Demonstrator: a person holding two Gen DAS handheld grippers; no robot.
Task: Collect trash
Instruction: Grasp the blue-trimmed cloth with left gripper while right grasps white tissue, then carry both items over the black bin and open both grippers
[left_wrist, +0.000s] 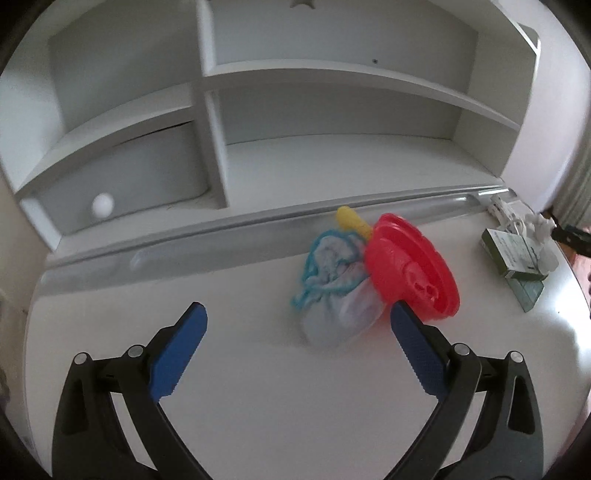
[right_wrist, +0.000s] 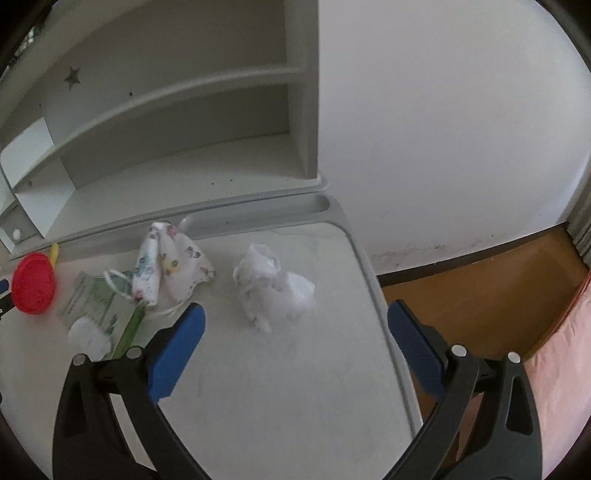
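Right wrist view showed the crumpled tissue (right_wrist: 273, 288) lying straight ahead between the spread, empty right tongs (right_wrist: 295, 325), while the left tongs (left_wrist: 297, 325), equally spread, faced the bundled mask (left_wrist: 332, 284).

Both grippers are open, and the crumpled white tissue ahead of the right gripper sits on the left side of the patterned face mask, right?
Not quite. The right wrist view shows the crumpled white tissue to the right of the patterned face mask. The left gripper and right gripper are open.

Soft, even daylight fills both views, casting faint shadows on the white table (left_wrist: 258, 387). Fisheye curvature bends the shelf (left_wrist: 332, 77) edges, corners vignette black, and details look slightly blurred.
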